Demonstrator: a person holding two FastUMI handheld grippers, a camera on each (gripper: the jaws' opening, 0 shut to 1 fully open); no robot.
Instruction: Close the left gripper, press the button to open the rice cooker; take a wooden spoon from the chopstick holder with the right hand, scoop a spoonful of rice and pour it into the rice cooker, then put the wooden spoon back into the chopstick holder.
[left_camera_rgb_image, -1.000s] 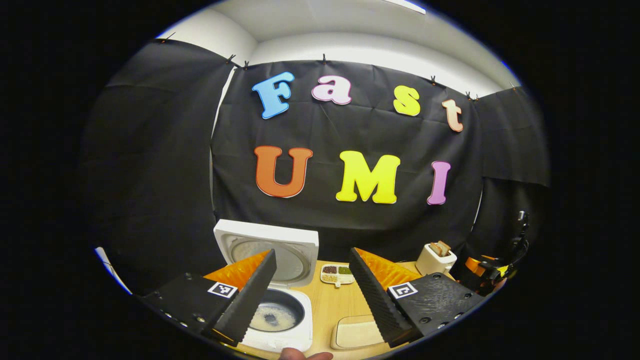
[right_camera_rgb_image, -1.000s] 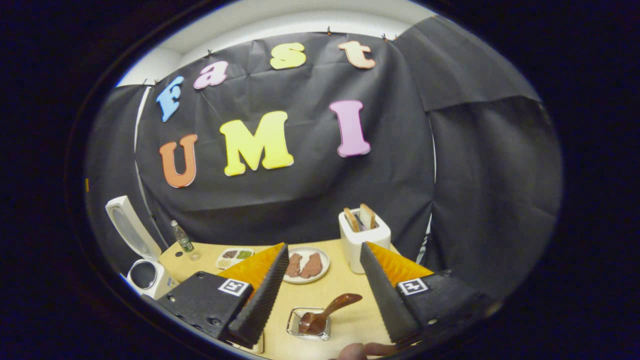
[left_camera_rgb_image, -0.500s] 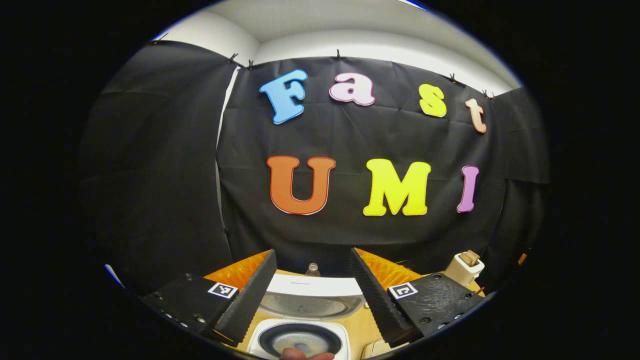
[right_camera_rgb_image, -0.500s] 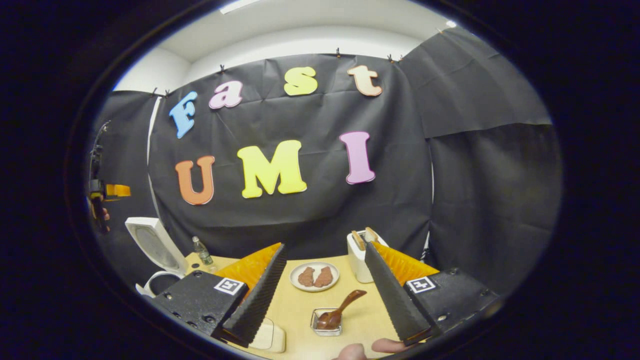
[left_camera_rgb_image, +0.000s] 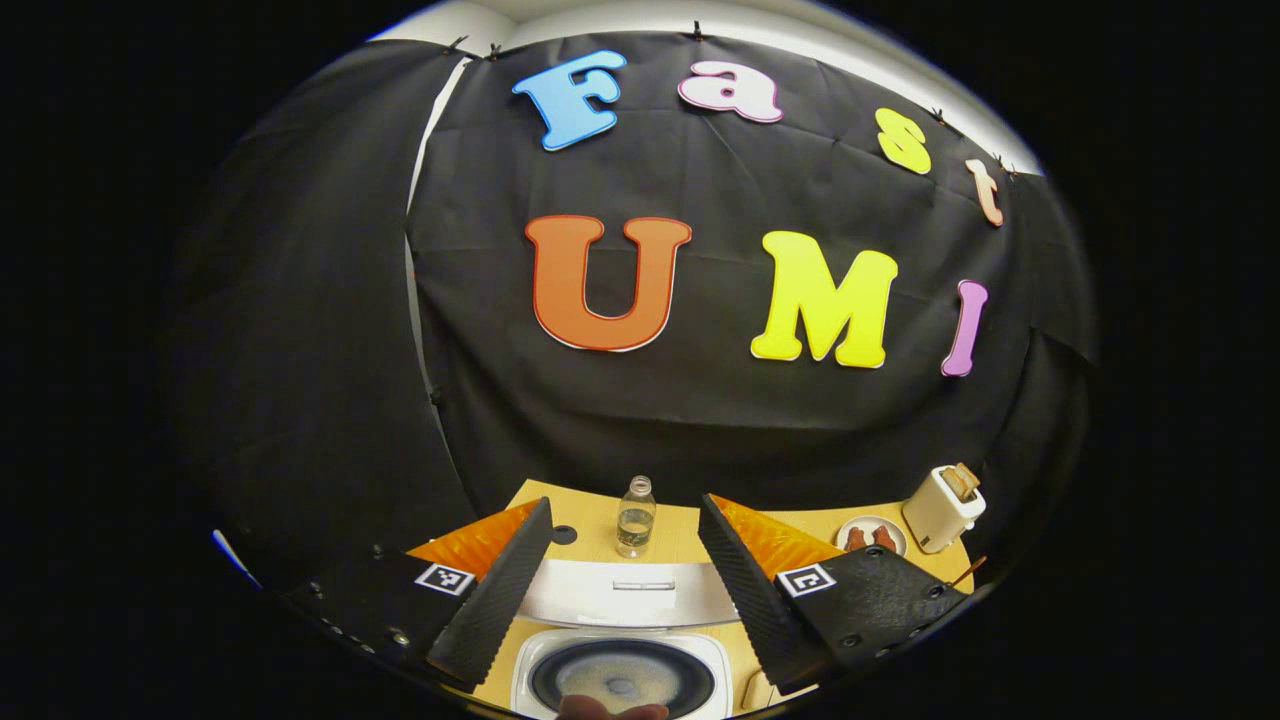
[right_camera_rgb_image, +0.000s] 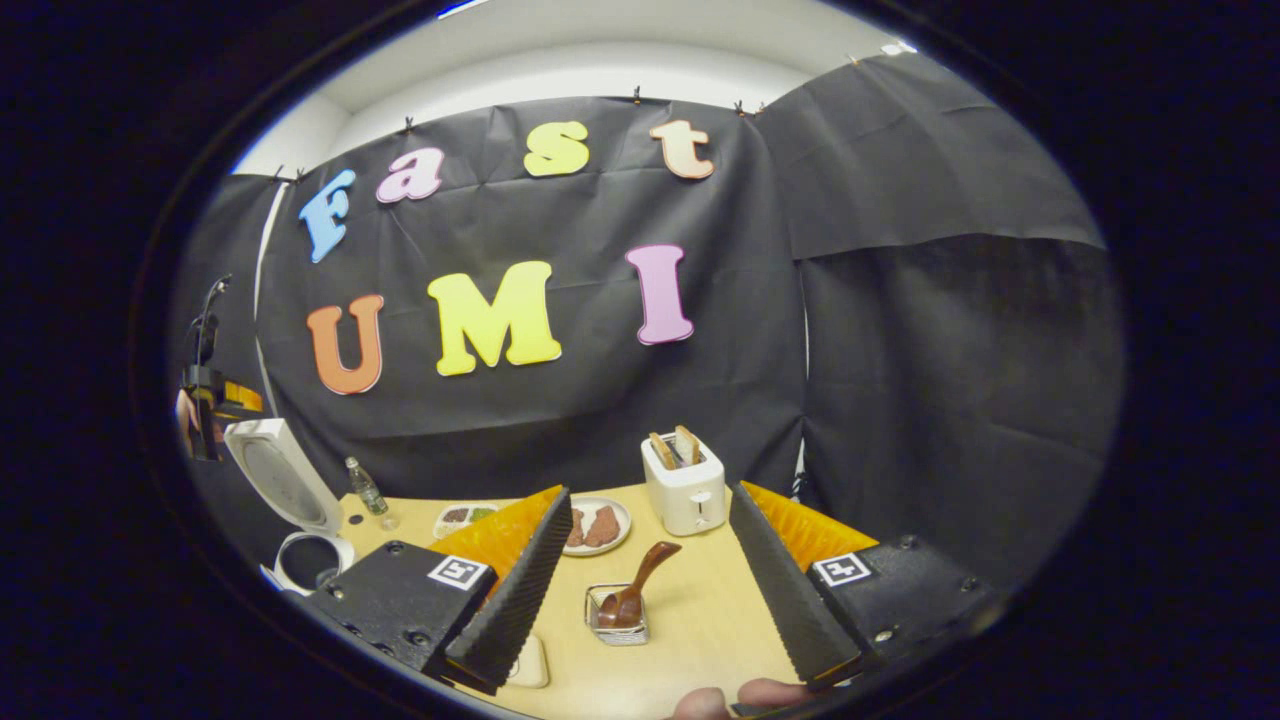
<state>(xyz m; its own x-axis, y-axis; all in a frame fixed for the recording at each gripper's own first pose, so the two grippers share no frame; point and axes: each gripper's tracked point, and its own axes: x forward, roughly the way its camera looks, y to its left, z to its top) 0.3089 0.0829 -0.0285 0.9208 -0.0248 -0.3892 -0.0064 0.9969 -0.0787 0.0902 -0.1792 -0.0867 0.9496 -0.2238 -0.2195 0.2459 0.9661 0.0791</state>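
The wooden spoon (right_camera_rgb_image: 632, 590) stands in the chopstick holder (right_camera_rgb_image: 617, 616), probably light and stiff; grip its handle. Both grippers' fingers are wide apart, holding nothing.

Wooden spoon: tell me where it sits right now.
In the right gripper view the wooden spoon stands tilted in the clear chopstick holder on the table, between the open fingers, in front of the toaster.

I see a white toaster (right_camera_rgb_image: 686, 484) with two slices, a plate of meat (right_camera_rgb_image: 597, 524) beside it, and a water bottle (left_camera_rgb_image: 634, 518) on the tabletop (right_camera_rgb_image: 690, 610).
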